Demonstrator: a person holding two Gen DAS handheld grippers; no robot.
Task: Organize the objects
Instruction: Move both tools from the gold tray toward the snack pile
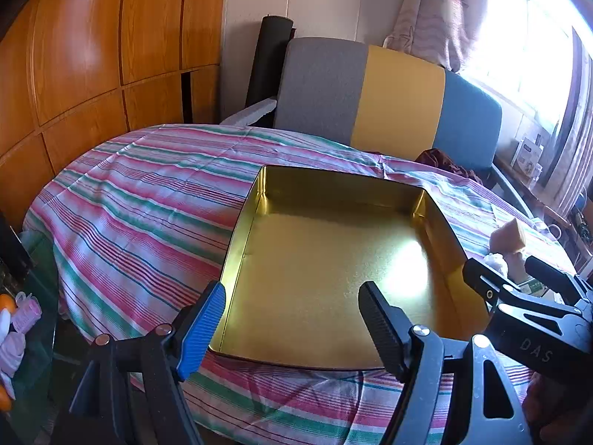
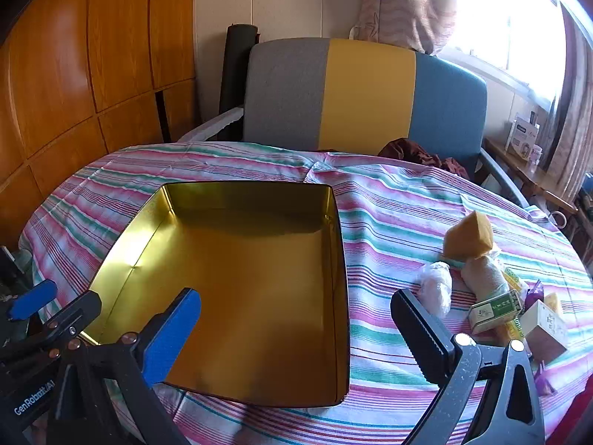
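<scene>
A: Worktop point(image 2: 389, 200) first. Round edge, striped pink, green and white cloth over it. Left half is bare cloth out to the rim, lots of open room there.

B: Behind it?

A: Armchair point(image 2: 367, 92) in grey, yellow and blue, pushed right against the far edge. Wooden wardrobe panels point(image 2: 74, 74) on the left, window point(image 2: 519, 18) top right.

B: Tin?

A: Gold rectangular tin point(image 2: 229, 289), open top, nothing inside, sits mid-worktop toward the near edge. Long axis runs from near to far. Shiny inside, glare patch on the floor of it in the left wrist view. Near rim close to the worktop edge, far rim well short of the chair.

B: Loose items?

A: All in a clump right of the tin, apart from it. Yellow sponge block point(image 2: 469, 237) farthest, tilted on a corner. A wrapped pale roll point(image 2: 485, 278) just under it, a clear crinkled plastic bundle point(image 2: 435, 285) beside that. Green-and-white small box point(image 2: 493, 311) lying on its side, long axis left to right, and a beige carton point(image 2: 546, 330) nearest the right edge. Tight on that side.

B: Tools?

A: Left tool point(image 1: 292, 319) released, jaws wide, hovering over the tin's near end, nothing in it. Right tool point(image 2: 292, 319) also spread wide, blue pad over the tin, black pad over cloth by the plastic bundle, gripping nothing.
</scene>
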